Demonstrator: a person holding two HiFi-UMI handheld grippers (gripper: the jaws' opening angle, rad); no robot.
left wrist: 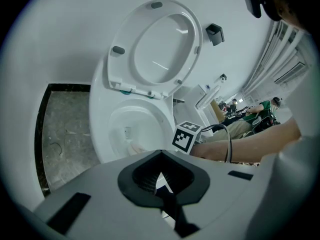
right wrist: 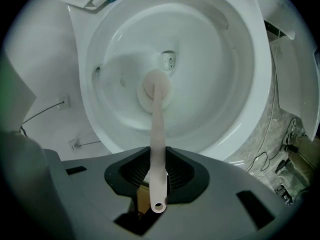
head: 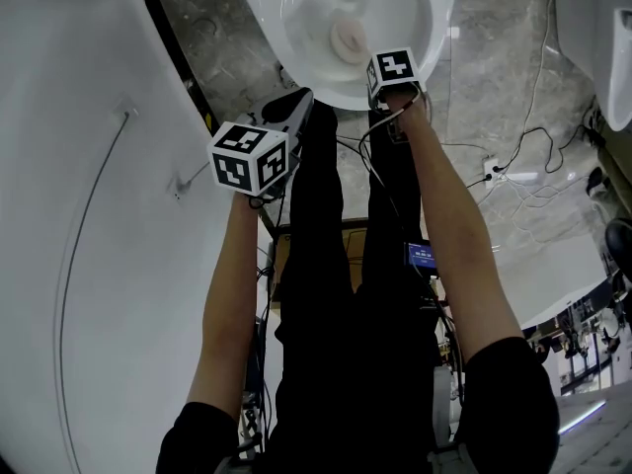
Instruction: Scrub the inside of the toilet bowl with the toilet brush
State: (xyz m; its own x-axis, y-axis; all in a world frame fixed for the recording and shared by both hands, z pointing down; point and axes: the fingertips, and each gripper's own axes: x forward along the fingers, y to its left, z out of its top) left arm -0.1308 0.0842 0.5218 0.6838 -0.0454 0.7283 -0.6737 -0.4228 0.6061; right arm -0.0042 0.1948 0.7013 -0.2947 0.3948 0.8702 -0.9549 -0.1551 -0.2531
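Observation:
The white toilet bowl (head: pixel 415 28) lies at the top of the head view, and the right gripper view looks straight down into the toilet bowl (right wrist: pixel 215 64). A pale toilet brush (right wrist: pixel 156 129) runs from my right gripper (right wrist: pixel 158 180) down to its round head on the bowl's bottom, next to the outlet. The right gripper (head: pixel 394 71) hangs over the bowl's near rim, shut on the brush handle. My left gripper (head: pixel 265 146) is held off to the left, short of the bowl. The left gripper (left wrist: pixel 161 181) has its jaws together with nothing between them.
The toilet seat (left wrist: pixel 156 49) stands raised against the wall. A white panel (head: pixel 79 225) fills the left side. Cables and a socket (head: pixel 509 174) lie on the marble floor at right. Another white fixture (head: pixel 602 38) is at the far right.

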